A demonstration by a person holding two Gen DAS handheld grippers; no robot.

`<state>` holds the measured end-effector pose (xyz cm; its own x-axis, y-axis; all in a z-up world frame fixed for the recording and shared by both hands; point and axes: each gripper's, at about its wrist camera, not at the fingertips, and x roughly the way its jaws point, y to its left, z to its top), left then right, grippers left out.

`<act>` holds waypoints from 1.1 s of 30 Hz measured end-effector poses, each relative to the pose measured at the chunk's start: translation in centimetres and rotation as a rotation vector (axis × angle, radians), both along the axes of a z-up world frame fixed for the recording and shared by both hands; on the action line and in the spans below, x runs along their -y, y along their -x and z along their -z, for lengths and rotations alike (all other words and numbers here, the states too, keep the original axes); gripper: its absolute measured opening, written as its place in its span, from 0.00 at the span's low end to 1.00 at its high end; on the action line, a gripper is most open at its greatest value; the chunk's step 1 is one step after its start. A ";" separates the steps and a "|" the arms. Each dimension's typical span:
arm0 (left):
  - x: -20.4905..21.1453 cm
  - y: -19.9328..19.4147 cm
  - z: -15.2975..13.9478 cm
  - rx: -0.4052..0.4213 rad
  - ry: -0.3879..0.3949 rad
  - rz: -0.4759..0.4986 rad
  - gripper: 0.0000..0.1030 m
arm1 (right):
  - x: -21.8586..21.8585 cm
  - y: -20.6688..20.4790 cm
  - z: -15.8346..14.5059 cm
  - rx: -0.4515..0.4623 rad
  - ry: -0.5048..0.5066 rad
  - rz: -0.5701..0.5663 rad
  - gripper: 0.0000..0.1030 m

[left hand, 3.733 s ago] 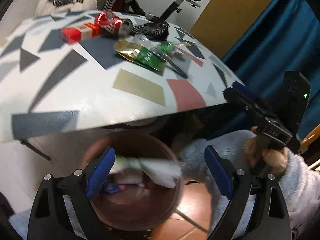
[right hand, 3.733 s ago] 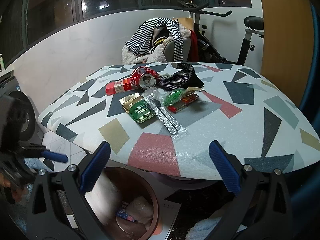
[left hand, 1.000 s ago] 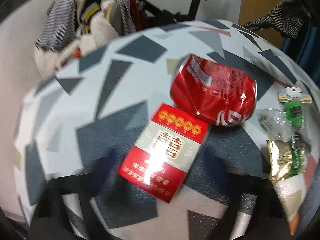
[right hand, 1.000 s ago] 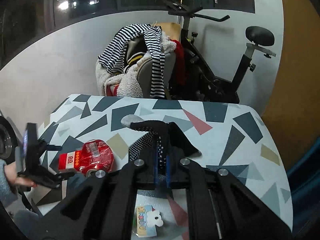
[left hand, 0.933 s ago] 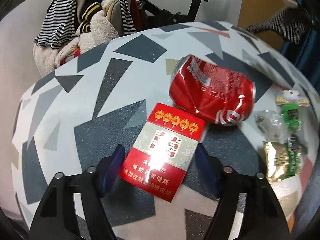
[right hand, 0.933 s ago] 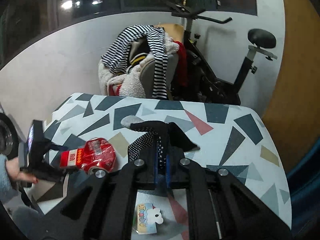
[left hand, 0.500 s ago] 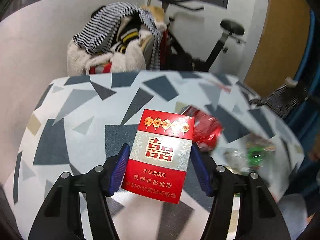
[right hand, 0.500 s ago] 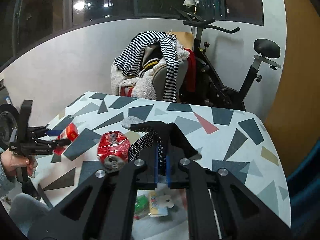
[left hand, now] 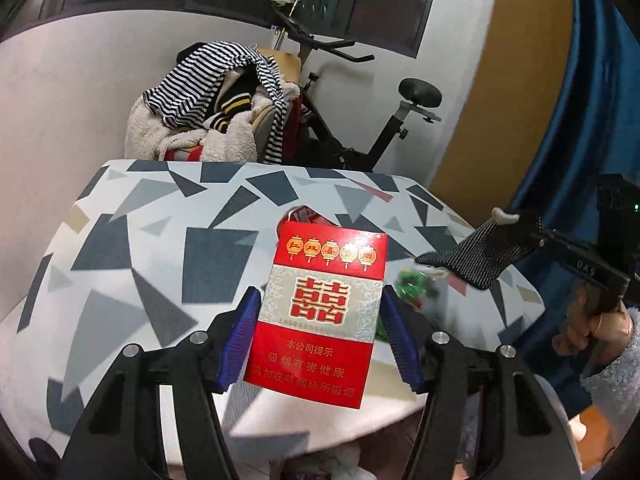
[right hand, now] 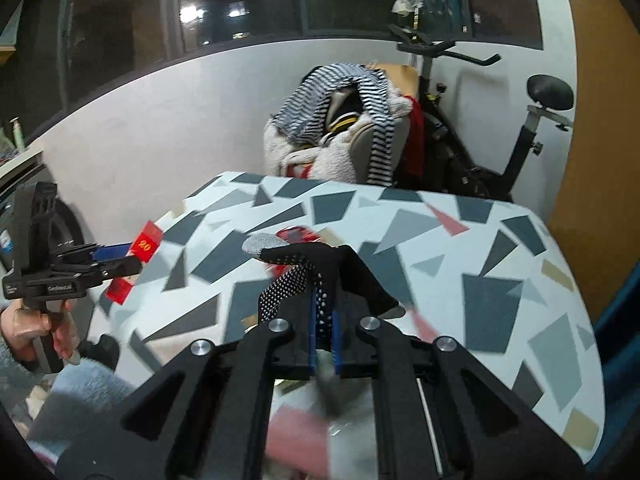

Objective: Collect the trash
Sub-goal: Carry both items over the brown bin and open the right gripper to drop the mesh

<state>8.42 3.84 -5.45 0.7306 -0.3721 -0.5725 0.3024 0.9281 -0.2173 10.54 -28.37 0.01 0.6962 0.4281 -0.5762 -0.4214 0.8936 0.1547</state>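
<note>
Item 1, left gripper (left hand: 320, 338): clenched on the red cigarette pack (left hand: 325, 312), blue pads (left hand: 236, 340) pressing its two long edges, pack lifted clear of the patterned table (left hand: 160, 264), centre of my left view. The jaws have just been closing, with the pack between them.

Item 2, right gripper (right hand: 325, 340): clamped tight on a black dotted sock (right hand: 308, 276), which droops over the fingertips at centre of my right view.

Item 3, crushed red can (right hand: 296, 236): on the table, mostly behind the sock; only a sliver shows above the pack in the left view.

Item 4, green wrapper (left hand: 412, 284): on the table, right of the pack, blurred.

Risks, as I judge them: the pack is pinched only low on its sides, so a quick swing could tip it out; the sock hangs loose and could snag or sweep remaining litter off the table.

Not legible: no bin in sight, only a pale blur at the bottom edge of both views, so I cannot place the drop. The lower right view is smeared; what lies there I cannot tell.
</note>
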 end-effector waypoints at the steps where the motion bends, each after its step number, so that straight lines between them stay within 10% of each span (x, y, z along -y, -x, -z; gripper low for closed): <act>1: 0.0 0.7 0.0 0.004 0.004 0.000 0.58 | -0.3 1.2 0.1 -0.005 -0.006 -0.020 0.09; 21: 0.6 9.0 1.5 0.019 0.020 0.058 0.57 | -7.3 11.8 8.1 -0.290 0.056 -0.237 0.09; 33: -0.1 9.7 2.1 0.009 0.036 0.043 0.57 | -8.7 9.9 14.5 -0.549 0.049 -0.198 0.20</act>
<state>-1.25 3.90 -7.54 0.7184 -0.4237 -0.5517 0.3442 0.9057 -0.2474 0.63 -19.64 -14.50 0.1994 0.4834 -0.8524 -0.4514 0.8174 0.3580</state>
